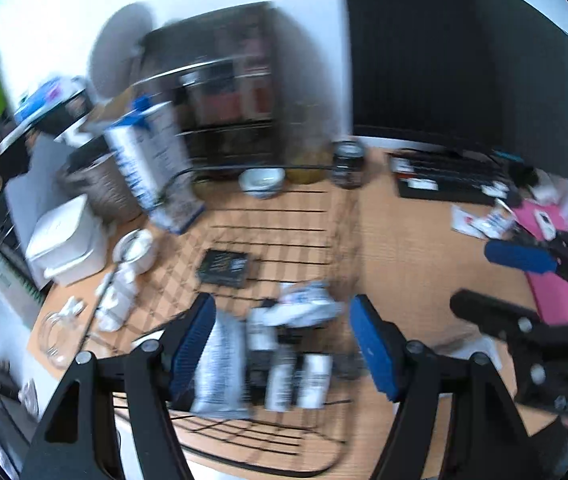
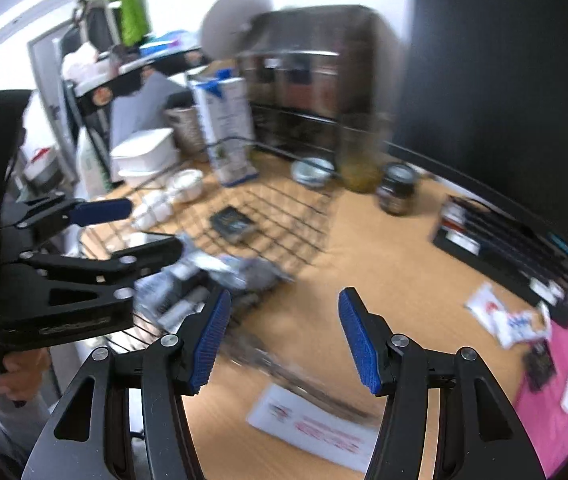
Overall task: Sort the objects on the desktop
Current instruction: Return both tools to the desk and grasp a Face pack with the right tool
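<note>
Your left tool (image 1: 284, 344) hangs released, jaws wide, nothing between its pads; the packets (image 1: 260, 360) lie directly below it inside the wire basket (image 1: 291, 216). Your right tool (image 2: 284, 344) is likewise released and empty, over bare tabletop (image 2: 383, 264). A white card (image 2: 315, 428) lies just beneath and ahead of it, long axis running across the jaws; judged from this, the right hand is nearer the card. Further right lie small packets (image 2: 503, 316) and a pink sheet (image 2: 555, 392). Beyond: keyboard (image 2: 495, 232), jar (image 2: 397, 192), carton (image 2: 226, 128), monitor (image 2: 503, 80).
</note>
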The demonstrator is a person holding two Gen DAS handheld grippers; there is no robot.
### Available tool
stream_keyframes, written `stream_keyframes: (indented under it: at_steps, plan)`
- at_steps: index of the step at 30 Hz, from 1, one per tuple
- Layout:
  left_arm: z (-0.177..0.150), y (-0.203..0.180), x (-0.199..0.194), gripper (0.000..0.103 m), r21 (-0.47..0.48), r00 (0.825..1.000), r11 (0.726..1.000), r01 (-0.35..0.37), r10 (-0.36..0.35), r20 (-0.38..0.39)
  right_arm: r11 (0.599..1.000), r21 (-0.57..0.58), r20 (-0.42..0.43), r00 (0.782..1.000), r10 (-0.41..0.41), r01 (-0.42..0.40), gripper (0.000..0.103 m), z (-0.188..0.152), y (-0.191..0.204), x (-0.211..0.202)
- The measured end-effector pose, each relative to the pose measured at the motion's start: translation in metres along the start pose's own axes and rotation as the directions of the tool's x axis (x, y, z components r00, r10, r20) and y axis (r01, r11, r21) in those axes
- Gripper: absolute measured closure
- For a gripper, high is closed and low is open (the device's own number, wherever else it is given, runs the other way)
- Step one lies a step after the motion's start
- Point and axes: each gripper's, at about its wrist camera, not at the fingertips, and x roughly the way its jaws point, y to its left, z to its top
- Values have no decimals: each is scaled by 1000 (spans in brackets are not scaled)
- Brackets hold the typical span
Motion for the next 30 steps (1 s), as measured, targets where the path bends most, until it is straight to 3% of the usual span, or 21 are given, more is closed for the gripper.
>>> stream_keyframes:
  at_steps: [5, 9, 14, 18, 22, 30]
  plan:
    - [-2, -56, 6, 29, 121, 996, 989, 82, -80, -29, 994, 88, -48, 997, -62, 66, 47, -34, -47, -9]
    - [-12, -105, 27, 29, 229, 987, 963, 145, -127, -95, 982, 130, -84, 988, -127, 137, 47, -63, -81, -12]
    - [-18, -136, 65, 29, 265, 976, 949, 169, -124, -177, 939, 235, -127, 966, -224, 249, 47, -94, -151, -17]
    - [-18, -151, 82, 29, 269, 971, 945, 184, -132, -201, 901, 306, -184, 948, -260, 307, 46, -112, -207, -8]
    - [-6, -166, 98, 29, 265, 966, 943, 202, -147, -213, 883, 313, -221, 931, -290, 349, 46, -115, -238, 5]
    - [12, -195, 116, 29, 296, 963, 928, 226, -167, -210, 890, 221, -226, 909, -350, 398, 46, -93, -266, 25]
